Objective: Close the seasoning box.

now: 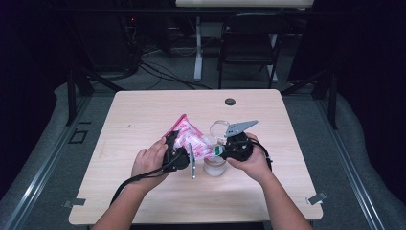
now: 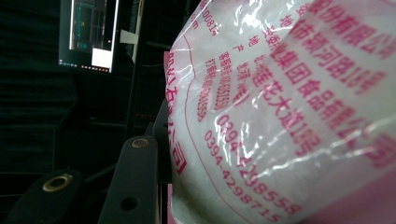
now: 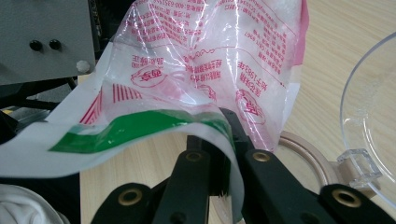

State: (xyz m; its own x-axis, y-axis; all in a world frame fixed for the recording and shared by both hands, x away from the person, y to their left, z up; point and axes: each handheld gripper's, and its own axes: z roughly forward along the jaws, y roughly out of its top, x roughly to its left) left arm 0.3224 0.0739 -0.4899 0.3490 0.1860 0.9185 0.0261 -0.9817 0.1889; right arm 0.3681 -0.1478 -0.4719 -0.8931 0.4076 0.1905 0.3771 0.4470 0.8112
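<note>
Item: pink-and-white printed plastic bag of white granules [image 1: 187, 136], held off the light wooden table [image 1: 143, 115] at centre of the high view, tilted, its lower end over the clear glass jar [image 1: 214, 165]. Your left gripper [image 1: 178, 152] clasps the bag's bulging body at centre left. Your right gripper [image 3: 223, 140], lower centre in its own view, is clenched on the green-striped bag edge. Clear plastic lid [image 3: 373, 121]: right edge, resting on the table.
</note>
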